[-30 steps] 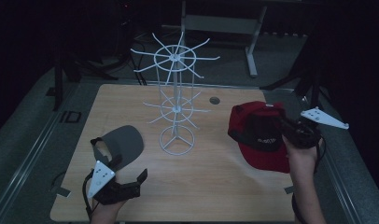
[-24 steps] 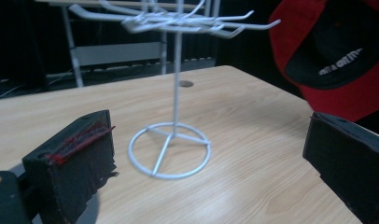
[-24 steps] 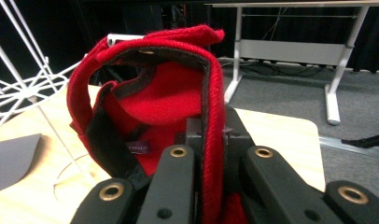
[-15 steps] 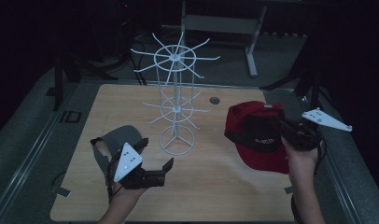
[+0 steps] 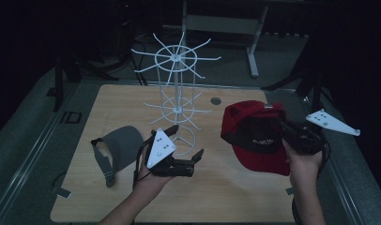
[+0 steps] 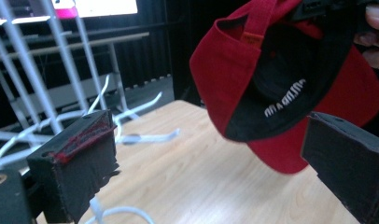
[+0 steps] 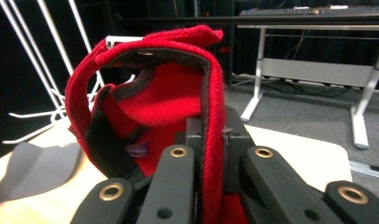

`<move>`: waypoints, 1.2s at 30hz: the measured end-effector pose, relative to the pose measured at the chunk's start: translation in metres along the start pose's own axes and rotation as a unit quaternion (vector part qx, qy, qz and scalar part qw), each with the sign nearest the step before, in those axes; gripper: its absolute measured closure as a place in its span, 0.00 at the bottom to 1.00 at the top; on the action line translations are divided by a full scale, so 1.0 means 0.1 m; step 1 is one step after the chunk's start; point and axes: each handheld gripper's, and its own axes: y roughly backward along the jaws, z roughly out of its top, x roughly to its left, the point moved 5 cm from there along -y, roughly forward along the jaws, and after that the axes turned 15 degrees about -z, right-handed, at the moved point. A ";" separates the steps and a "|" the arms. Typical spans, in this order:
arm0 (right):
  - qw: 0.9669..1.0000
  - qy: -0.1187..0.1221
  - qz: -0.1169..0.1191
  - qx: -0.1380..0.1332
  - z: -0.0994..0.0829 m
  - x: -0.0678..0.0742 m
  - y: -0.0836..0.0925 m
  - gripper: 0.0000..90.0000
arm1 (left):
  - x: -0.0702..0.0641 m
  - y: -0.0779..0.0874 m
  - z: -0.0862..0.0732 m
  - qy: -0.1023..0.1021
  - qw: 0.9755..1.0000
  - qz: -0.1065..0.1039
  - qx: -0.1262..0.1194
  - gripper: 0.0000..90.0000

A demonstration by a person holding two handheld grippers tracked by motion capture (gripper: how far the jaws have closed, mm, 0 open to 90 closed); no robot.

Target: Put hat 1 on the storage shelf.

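Note:
A red cap [image 5: 254, 136] with a black lining hangs above the right side of the table, and my right gripper [image 5: 292, 133] is shut on its rear edge. In the right gripper view the jaws [image 7: 211, 135] pinch the red fabric [image 7: 164, 93]. My left gripper [image 5: 185, 141] is open and holds nothing, just in front of the base of the white wire rack [image 5: 177, 84]. It points at the red cap [image 6: 281, 79], which hangs some way beyond its wide-apart jaws [image 6: 211, 154]. A grey cap [image 5: 120, 145] lies on the table to the left of the left gripper.
The wooden table [image 5: 226, 187] has a round hole [image 5: 216, 101] near its far edge. The rack's wire arms [image 6: 47, 70] spread out close to the left gripper. A desk frame [image 5: 254, 42] stands on the floor behind the table.
My left gripper has moved right, from beside the grey cap to in front of the rack base, and turned toward the red cap. The right gripper and the red cap have barely shifted.

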 end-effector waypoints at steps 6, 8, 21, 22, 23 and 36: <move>1.000 0.005 0.013 -0.005 0.03 0.08 0.07 0.95 | 0.02 -0.25 0.14 -0.007 1.000 -0.006 0.005 0.04; 1.000 0.009 0.016 -0.008 0.04 0.11 0.08 0.95 | 0.01 -0.34 0.16 -0.004 1.000 -0.012 0.010 0.04; 0.999 0.007 0.040 -0.009 0.05 0.19 0.11 0.95 | 0.04 -0.85 0.23 0.008 0.998 -0.010 0.062 0.04; 0.999 0.006 0.041 -0.008 0.05 0.19 0.12 0.95 | 0.03 -0.87 0.24 0.012 0.998 -0.009 0.062 0.06; 0.999 0.006 0.043 -0.009 0.05 0.19 0.13 0.95 | 0.03 -0.89 0.25 0.012 0.998 -0.009 0.062 0.06; 0.998 0.004 0.066 -0.015 0.04 0.28 0.20 0.95 | -0.08 -1.07 0.35 0.002 0.996 0.033 0.084 0.36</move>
